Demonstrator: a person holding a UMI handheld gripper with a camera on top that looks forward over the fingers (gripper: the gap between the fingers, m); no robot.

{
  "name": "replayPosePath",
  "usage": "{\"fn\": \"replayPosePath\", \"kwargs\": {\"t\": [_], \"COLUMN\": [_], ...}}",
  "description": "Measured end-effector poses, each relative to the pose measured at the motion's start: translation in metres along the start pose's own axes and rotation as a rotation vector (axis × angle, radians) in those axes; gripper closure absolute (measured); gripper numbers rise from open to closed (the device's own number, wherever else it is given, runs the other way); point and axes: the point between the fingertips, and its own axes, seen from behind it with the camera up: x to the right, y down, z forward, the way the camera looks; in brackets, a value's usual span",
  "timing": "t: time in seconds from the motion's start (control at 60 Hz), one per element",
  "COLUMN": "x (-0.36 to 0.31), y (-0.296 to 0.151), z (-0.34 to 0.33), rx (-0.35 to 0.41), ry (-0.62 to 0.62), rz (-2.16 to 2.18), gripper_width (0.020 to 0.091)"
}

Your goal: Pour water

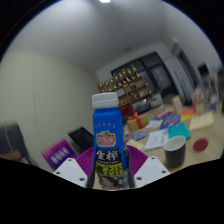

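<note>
Office walls and a pale ceiling fill most of what I see, with shelves (130,82) of small items far beyond the fingers and a cluttered table (205,150) running off to the right, strewn with coloured boxes and papers. I cannot make out most of that clutter.

Between the fingers stands the bottle (107,135), blue-labelled with a white cap, upright, its long axis vertical and running straight up out of my gripper (110,172). Both fingers (72,170) press against its lower sides, so I judge it clamped and lifted off the table, though the bottle's base is hidden from me.

Ahead and to the right of the fingers, near the bottle but apart from it, sits a dark cup (174,152) on the table, mouth up. That is the relation I work from: the cup lies right of the bottle and lower, so as I judge it, the pour calls for carrying the bottle rightward over the cup's mouth and tipping its cap end toward it. The cap looks on, which could block the pour.
</note>
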Motion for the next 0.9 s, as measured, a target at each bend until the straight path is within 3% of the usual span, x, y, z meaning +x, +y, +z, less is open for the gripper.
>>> {"fn": "replayPosePath", "kwargs": {"t": [0.1,0.317,0.55,0.867,0.9], "x": [-0.006,0.023,0.019,-0.004,-0.010], "y": [-0.031,-0.055,-0.055,-0.046,-0.043], "z": [0.001,-0.002,-0.005,-0.021,-0.045], "rx": [0.004,0.011,0.025,0.032,0.028], "ry": [-0.118,-0.331,-0.399,-0.407,-0.404], "rz": [0.419,1.293,1.667,1.821,1.818], "gripper_width": [0.0639,0.0641,0.0641,0.0636,0.0641]}}
